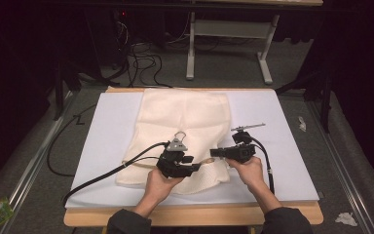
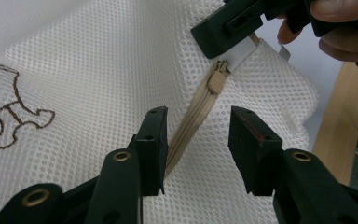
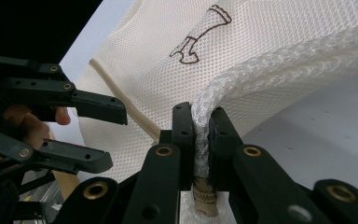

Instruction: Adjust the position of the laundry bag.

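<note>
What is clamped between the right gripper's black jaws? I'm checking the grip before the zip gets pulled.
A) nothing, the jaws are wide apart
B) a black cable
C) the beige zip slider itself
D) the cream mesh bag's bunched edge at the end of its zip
D: in the right gripper view, the right gripper has its jaws shut on a bunched fold of the cream mesh bag, while the beige zip slider sits free ahead of the left gripper.

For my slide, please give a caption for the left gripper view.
Open left tool straddles the beige zipper of a white mesh bag.
</note>
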### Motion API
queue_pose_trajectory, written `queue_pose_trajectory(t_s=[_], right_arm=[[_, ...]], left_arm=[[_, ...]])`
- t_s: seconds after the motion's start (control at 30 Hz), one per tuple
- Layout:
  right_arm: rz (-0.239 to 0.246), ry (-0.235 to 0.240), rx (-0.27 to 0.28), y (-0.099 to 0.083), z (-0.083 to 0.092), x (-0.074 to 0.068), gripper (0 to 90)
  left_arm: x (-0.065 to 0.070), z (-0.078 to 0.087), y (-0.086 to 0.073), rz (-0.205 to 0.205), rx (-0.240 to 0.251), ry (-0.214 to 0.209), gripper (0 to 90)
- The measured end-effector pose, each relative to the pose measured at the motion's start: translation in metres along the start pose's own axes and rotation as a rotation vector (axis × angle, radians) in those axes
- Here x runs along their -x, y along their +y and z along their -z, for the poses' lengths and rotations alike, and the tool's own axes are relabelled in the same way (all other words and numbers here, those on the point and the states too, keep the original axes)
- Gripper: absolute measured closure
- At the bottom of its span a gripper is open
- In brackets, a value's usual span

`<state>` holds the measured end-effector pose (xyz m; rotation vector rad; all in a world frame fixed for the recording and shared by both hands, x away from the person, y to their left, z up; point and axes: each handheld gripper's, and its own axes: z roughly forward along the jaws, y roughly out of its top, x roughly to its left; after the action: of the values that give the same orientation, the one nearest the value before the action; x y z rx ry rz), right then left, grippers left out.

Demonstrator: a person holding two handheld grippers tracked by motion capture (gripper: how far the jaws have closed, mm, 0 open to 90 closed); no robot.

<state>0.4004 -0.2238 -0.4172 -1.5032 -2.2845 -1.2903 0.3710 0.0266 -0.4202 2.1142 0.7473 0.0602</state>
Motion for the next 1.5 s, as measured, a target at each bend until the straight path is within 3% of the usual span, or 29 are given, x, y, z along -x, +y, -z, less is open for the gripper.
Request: queue_pose_trajectory(t_s=[0.33, 1.0, 1.5], right_arm=[[0.010, -0.006, -0.001, 0.000, -0.004, -0.004, 85.2], [0.021, 0.004, 0.011, 0.000, -0.008, -0.010, 85.3], [0.027, 0.006, 0.014, 0.000, -0.009, -0.012, 85.3]], left_arm=[[0.001, -0.012, 0.000, 0.033, 0.000, -0.047, 62.7], [-0.003, -0.023, 0.000, 0.073, 0.002, -0.060, 65.1], [-0.003, -0.027, 0.000, 0.092, 0.041, -0.073, 68.5]])
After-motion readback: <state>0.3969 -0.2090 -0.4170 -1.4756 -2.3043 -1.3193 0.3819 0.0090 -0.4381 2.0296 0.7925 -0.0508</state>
